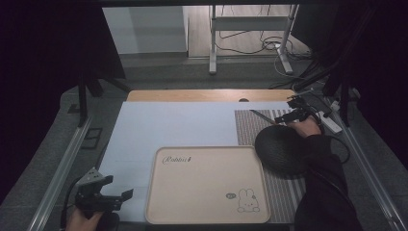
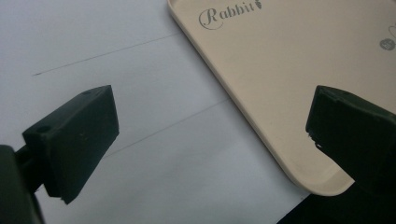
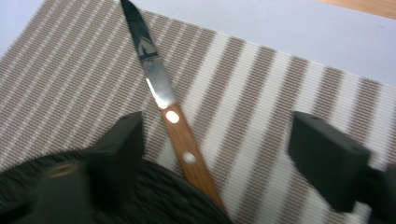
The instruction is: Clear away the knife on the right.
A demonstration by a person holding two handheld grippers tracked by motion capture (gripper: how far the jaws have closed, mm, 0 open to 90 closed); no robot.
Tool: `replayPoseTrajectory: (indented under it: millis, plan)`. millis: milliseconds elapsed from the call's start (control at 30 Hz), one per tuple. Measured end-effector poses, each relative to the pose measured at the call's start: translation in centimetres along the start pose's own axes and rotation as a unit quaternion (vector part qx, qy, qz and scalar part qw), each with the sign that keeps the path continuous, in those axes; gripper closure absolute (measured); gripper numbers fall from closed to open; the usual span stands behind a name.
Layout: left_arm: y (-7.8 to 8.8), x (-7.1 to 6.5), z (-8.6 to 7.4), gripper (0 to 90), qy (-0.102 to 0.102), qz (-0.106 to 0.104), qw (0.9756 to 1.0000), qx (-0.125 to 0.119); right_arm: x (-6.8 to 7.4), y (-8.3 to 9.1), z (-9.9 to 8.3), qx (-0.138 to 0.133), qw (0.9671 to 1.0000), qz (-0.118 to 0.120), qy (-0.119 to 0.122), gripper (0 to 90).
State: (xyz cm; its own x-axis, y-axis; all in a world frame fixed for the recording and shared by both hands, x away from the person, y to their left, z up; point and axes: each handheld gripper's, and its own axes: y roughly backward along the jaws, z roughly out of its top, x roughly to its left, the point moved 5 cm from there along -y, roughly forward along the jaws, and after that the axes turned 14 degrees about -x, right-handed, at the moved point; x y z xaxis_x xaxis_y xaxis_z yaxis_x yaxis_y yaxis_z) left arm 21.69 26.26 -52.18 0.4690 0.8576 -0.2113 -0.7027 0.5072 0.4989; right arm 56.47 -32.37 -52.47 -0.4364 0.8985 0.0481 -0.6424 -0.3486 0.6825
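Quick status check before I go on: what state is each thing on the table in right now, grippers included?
Knife: lying flat on the striped mat, handle end resting on the black round mat, not gripped.
Right gripper: open, jaws either side of the knife handle, not pressing it.
Left gripper: open, holding nothing, beside the tray's corner.
Tray: flat, nothing on it.
Black round mat: lying on the striped mat.
Striped mat: spread flat.

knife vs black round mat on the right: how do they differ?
The knife is slim and straight, with a steel blade and a wooden handle; the black round mat is a wide, dark, textured disc. The knife's handle end lies on the mat's rim. Both rest on the striped placemat.
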Motion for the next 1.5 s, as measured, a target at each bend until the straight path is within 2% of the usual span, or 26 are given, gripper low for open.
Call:
replayPoseTrajectory:
  millis: [67, 133, 200, 267, 367, 533, 600, 700, 800, 867, 1000, 1100, 1133, 1300, 1500]
  plan:
    - [0.0, 0.0, 0.0, 2.5, 0.0, 0.0, 1.0, 0.0, 0.5, -0.5, 0.2, 0.001, 1.0, -0.002, 0.0, 6.9]
    - [0.0, 0.0, 0.0, 2.5, 0.001, 0.0, 1.0, 0.0, 1.0, -0.9, 0.3, 0.008, 0.9999, -0.007, 0.006, 0.3]
    - [0.0, 0.0, 0.0, 2.6, 0.001, 0.0, 1.0, 0.0, 1.4, -1.4, 0.5, 0.013, 0.9998, -0.009, 0.011, 0.0]
    - [0.0, 0.0, 0.0, 2.6, 0.002, 0.0, 1.0, 0.0, 1.8, -1.9, 0.5, 0.018, 0.9998, -0.001, 0.012, 0.0]
    - [0.0, 0.1, 0.0, 2.5, 0.002, 0.0, 1.0, 0.001, 2.1, -2.7, 0.3, 0.037, 0.9991, -0.001, 0.021, 0.0]
    - [0.0, 0.1, 0.0, 2.5, 0.005, 0.0, 1.0, 0.001, 2.0, -4.0, -0.3, 0.065, 0.9973, -0.009, 0.033, 0.0]
    - [0.0, 0.1, 0.0, 2.5, 0.006, 0.0, 1.0, 0.0, 1.8, -4.0, -0.3, 0.06, 0.9975, -0.011, 0.036, 0.5]
    - [0.0, 0.1, 0.0, 2.6, 0.006, 0.0, 1.0, 0.001, 1.6, -3.7, -0.2, 0.055, 0.9971, -0.011, 0.051, 13.3]
    - [0.0, 0.1, 0.0, 2.7, 0.005, -0.001, 1.0, 0.002, 1.5, -3.2, 0.1, 0.046, 0.9973, -0.008, 0.057, 35.8]
    - [0.0, 0.1, 0.0, 2.7, 0.005, -0.001, 1.0, 0.002, 1.5, -3.0, 0.2, 0.042, 0.9969, 0.004, 0.066, 49.8]
    - [0.0, 0.1, -0.1, 2.7, 0.006, 0.0, 1.0, 0.002, 0.9, -2.7, 0.2, 0.037, 0.9971, 0.013, 0.066, 74.7]
    - [0.0, 0.1, -0.1, 2.7, 0.006, 0.0, 1.0, 0.003, 0.5, -2.5, 0.0, 0.031, 0.9975, 0.029, 0.056, 77.0]
    - [0.0, 0.1, -0.1, 2.7, 0.006, 0.0, 1.0, 0.003, 0.4, -2.5, 0.0, 0.031, 0.9973, 0.032, 0.059, 77.1]
    - [0.0, 0.1, -0.1, 2.7, 0.006, 0.0, 1.0, 0.002, 0.6, -2.5, 0.1, 0.038, 0.9936, 0.032, 0.102, 77.2]
    - [0.0, 0.1, -0.1, 2.8, 0.006, -0.001, 1.0, 0.002, -0.9, -1.8, -0.2, 0.039, 0.9944, 0.013, 0.098, 77.3]
